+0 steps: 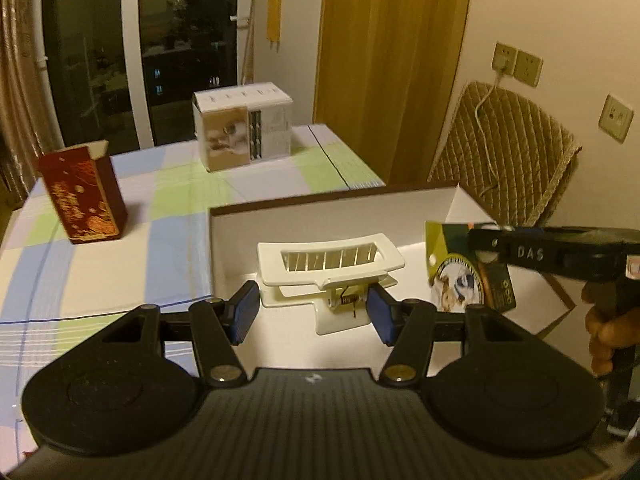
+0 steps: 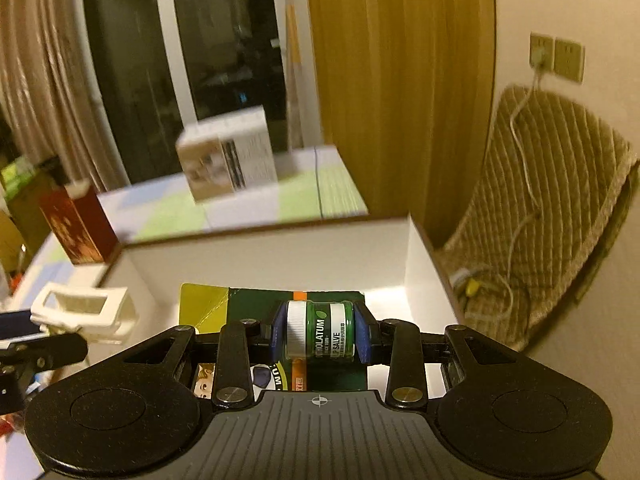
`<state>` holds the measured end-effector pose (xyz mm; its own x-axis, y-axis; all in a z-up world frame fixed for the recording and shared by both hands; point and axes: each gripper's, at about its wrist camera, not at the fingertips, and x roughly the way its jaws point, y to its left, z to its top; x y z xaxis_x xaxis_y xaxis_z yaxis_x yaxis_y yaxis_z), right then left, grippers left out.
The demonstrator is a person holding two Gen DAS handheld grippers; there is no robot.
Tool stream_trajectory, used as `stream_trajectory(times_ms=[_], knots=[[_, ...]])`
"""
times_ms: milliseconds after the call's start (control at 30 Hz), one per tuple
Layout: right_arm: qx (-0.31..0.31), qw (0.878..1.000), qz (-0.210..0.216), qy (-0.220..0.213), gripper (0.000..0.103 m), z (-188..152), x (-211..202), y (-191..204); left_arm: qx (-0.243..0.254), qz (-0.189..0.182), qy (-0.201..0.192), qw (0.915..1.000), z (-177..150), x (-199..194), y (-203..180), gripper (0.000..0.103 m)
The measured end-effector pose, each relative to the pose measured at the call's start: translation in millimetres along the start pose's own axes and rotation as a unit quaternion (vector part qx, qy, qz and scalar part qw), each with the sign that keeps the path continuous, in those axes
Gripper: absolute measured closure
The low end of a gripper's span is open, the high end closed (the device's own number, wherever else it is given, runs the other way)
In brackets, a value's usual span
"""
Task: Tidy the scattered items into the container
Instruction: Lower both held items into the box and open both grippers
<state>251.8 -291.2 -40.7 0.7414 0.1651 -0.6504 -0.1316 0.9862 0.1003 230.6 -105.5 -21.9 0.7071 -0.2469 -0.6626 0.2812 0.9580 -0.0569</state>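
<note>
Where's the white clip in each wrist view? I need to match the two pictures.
Left wrist: white clip at centre, inside the white box, between the left gripper's open fingers.
Right wrist: white clip at far left.
Shared landmark: the red box standing on the tablecloth.

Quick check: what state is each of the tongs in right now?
Left tongs: open, flanking the white clip, not gripping it.
Right tongs: shut on the green salve jar.
</note>
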Motion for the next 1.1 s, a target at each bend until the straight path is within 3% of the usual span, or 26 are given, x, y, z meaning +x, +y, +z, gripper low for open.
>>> stream_trajectory(times_ms=[333,633,800,833,867,900,1000,1100], knots=[[-0.02,0.995,-0.026,0.09,0.065,-3.9,50.4,-9.9,0.006,-0.002,0.079,0.9968,-6.6,64.4,-6.1,0.049],[-0.052,0.989,-0.032,0.138,0.065,-8.5,78.2,-4.3,-0.001,-0.001,0.148,0.989,-12.1,94.8,-4.8,0.048],[-0.06,0.988,-0.03,0.136,0.065,-9.8,75.5,-5.1,-0.01,-0.004,0.151,0.9885,-12.7,94.0,-2.3,0.042],[-0.058,0.988,-0.027,0.137,0.057,-9.7,75.2,-5.8,-0.011,-0.005,0.15,0.9887,-12.6,92.7,-2.4,0.042],[-0.055,0.989,-0.029,0.136,0.042,-10.2,73.3,-6.4,-0.011,-0.007,0.149,0.9888,-12.4,91.2,-2.7,0.042],[-0.053,0.99,-0.031,0.126,0.013,-10.8,69.2,-6.7,-0.012,-0.009,0.148,0.9888,-12.5,89.3,-2.8,0.041],[-0.059,0.992,-0.023,0.108,0.011,-9.1,57.9,-5.2,-0.012,-0.012,0.143,0.9895,-12.6,82.0,-3.8,0.038],[-0.05,0.991,-0.018,0.119,0.011,-10.5,55.0,-6.6,-0.008,-0.002,0.133,0.991,-12.4,73.0,-5.2,0.031]])
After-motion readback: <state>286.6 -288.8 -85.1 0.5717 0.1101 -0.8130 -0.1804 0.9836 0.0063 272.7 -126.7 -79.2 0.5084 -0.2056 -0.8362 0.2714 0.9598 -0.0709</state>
